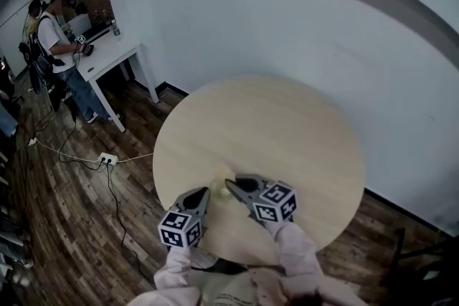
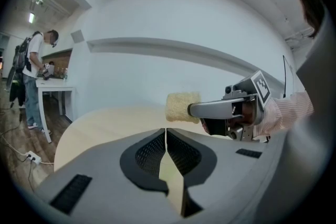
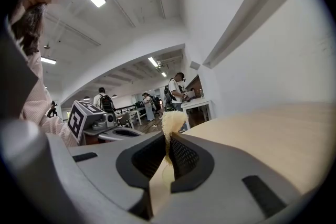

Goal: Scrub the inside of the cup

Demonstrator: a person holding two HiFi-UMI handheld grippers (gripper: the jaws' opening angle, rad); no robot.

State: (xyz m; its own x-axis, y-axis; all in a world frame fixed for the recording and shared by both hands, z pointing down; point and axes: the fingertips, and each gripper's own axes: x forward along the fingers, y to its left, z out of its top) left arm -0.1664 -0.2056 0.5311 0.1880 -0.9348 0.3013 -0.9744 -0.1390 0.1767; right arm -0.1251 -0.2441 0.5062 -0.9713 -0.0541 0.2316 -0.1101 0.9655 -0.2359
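Sponge (image 3: 172, 121), clamped in right gripper (image 3: 169, 136)

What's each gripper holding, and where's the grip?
Right gripper pinches the yellow sponge by one end; the rest sticks out past the tips. Left gripper is shut, holding nothing.

One round table (image 1: 287, 132), one sponge (image 2: 182, 107), two grippers (image 1: 204, 191) (image 1: 229, 184), one white desk (image 1: 107, 54)

left gripper (image 1: 205, 190) and right gripper (image 1: 230, 185) nearly touch above a round table (image 1: 287, 132).
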